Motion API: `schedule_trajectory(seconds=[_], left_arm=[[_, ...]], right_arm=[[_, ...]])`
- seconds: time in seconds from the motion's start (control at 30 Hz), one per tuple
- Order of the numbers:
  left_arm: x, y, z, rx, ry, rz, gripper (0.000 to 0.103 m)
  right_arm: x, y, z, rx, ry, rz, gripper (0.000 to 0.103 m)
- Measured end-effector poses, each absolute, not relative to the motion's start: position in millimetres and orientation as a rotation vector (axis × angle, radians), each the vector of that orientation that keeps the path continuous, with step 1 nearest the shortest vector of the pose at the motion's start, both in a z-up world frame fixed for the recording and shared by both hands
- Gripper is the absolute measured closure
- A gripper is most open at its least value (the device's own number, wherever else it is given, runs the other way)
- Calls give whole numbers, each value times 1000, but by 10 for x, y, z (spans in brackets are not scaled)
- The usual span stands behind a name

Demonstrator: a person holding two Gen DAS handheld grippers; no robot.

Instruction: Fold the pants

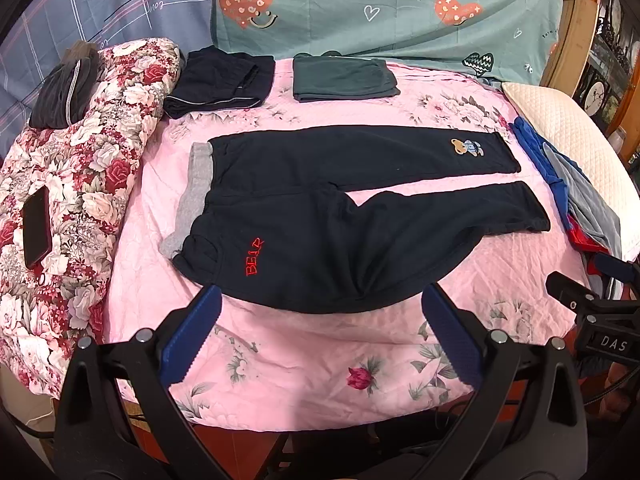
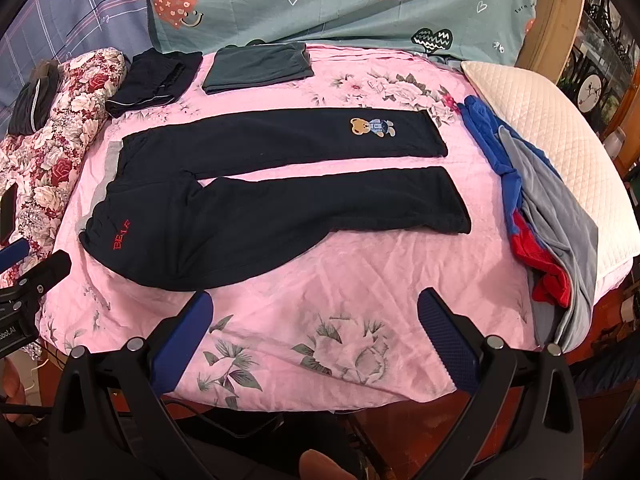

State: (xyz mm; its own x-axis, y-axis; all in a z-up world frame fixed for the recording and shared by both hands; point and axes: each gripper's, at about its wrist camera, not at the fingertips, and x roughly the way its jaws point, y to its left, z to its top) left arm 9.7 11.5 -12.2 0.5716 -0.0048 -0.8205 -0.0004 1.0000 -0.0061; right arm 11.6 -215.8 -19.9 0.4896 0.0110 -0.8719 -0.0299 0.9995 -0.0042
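- Left gripper (image 1: 320, 334): blue-padded fingers (image 1: 192, 336) spread wide, holding nothing, hovering above the near edge of the bed, just short of the pants.
- Right gripper (image 2: 316, 338): blue-padded fingers (image 2: 448, 344) likewise spread wide and empty, poised over bare pink bedsheet (image 2: 280, 312) in front of the pants.
- Dark navy pants (image 1: 320, 220) lay flat and unfolded in the middle of the bed, front side up, touched by neither gripper.
- Long axis ran left to right across the bed: grey waistband (image 1: 192, 196) at the left end, both leg cuffs pointing right.
- Legs parted in a narrow V; far leg carried a bear patch (image 1: 467, 147), near hip carried red stitched lettering (image 1: 255, 257).
- Progress, as judged: no fold made on this pair; everything remained, likely beginning with laying one leg over the other, then folding along the length.
- Two folded dark garments (image 1: 280, 76) sat at the back of the bed, suggesting finished pieces.
- Heap of blue, red and grey clothing (image 2: 532, 208) waited at the right edge, beside a white quilted pillow (image 2: 552, 140).
- Floral quilt (image 1: 80, 168) bunched at the left, a phone (image 1: 37, 226) resting on it.
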Motion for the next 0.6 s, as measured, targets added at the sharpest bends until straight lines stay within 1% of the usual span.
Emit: schedule_trajectory(seconds=[0.47,0.6], left_arm=[[192,112,-152,-3,976,4,2],[267,152,-185,-6,999,44,2]], right_arm=[[184,-2237,-248,-6,1067,31,1],[286,-2510,-340,50,1017,36,1]])
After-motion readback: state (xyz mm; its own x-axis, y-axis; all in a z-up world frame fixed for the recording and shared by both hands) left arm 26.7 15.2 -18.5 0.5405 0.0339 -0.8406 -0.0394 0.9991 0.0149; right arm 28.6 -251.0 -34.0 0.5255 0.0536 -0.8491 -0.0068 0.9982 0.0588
